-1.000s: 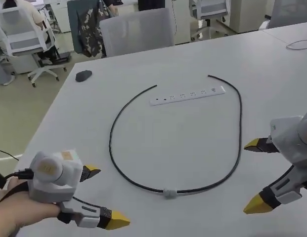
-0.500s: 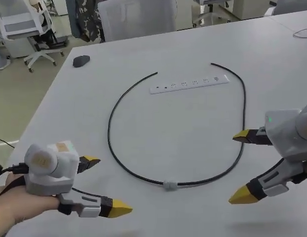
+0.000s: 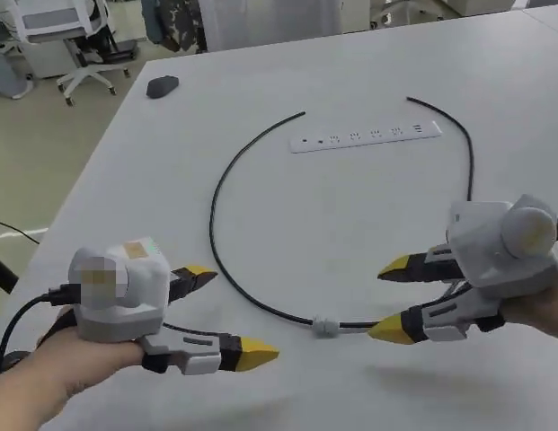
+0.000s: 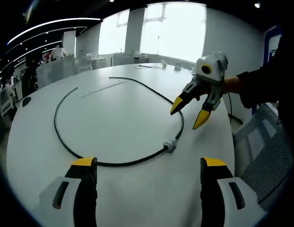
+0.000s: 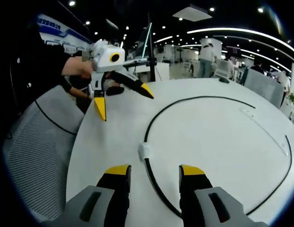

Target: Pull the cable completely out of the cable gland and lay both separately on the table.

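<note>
While the small grey cable gland point(image 3: 324, 325) is still sitting threaded on the black cable point(image 3: 213, 215), at the near bend of its loop on the white table point(image 3: 350, 206), the right gripper point(image 3: 377, 303) is closing in on it. Over the last second it has been swinging in from the right, and its jaws, standing apart, are now hovering just beside the gland, with the cable lining up between them in the right gripper view. The left gripper point(image 3: 244, 312), jaws wide apart and holding nothing, is hanging near the loop's left arc. To my eye a grasp is about to begin, and nothing is being pulled yet. Farther back, the power strip point(image 3: 367, 137) and computer mouse point(image 3: 162, 86) are lying untouched.
</note>
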